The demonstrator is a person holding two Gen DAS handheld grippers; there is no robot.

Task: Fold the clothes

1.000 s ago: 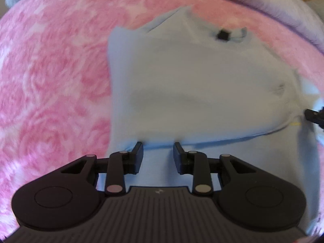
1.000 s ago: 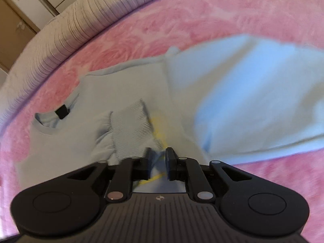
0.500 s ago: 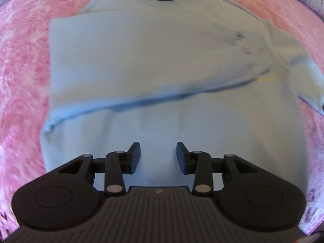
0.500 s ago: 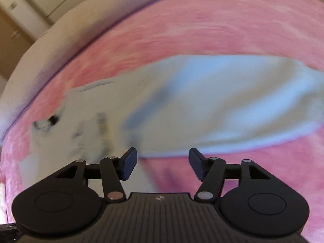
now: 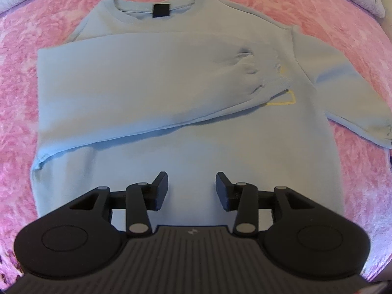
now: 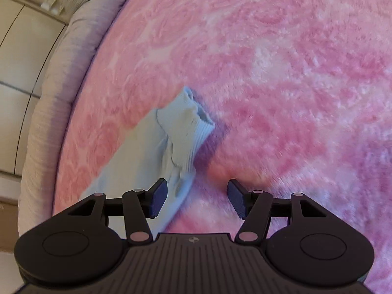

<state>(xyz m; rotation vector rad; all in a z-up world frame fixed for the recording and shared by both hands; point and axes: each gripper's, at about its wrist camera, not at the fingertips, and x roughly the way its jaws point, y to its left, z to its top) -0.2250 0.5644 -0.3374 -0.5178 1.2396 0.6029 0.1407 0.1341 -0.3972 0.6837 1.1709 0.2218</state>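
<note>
A light blue sweatshirt (image 5: pixel 186 147) lies flat on a pink plush blanket (image 5: pixel 19 98), collar at the far side with a black tag (image 5: pixel 161 10). One sleeve (image 5: pixel 147 90) is folded across the chest, its cuff beside a yellow mark (image 5: pixel 281 100). The other sleeve (image 5: pixel 343 98) stretches out to the right. My left gripper (image 5: pixel 191 188) hovers open over the lower body of the sweatshirt. In the right wrist view, the outstretched sleeve's ribbed cuff (image 6: pixel 188 132) lies on the blanket, and my right gripper (image 6: pixel 197 199) is open just below it, with the left finger over the sleeve's edge.
A pale ribbed cushion edge (image 6: pixel 56 98) borders the blanket on the left of the right wrist view, with cream cabinet panels (image 6: pixel 17 49) beyond. Pink blanket (image 6: pixel 294 85) spreads wide to the right of the cuff.
My right gripper let go of the folded sleeve's cuff, opened, and swung over to the other sleeve's cuff. My left gripper pulled back, so the whole sweatshirt shows.
</note>
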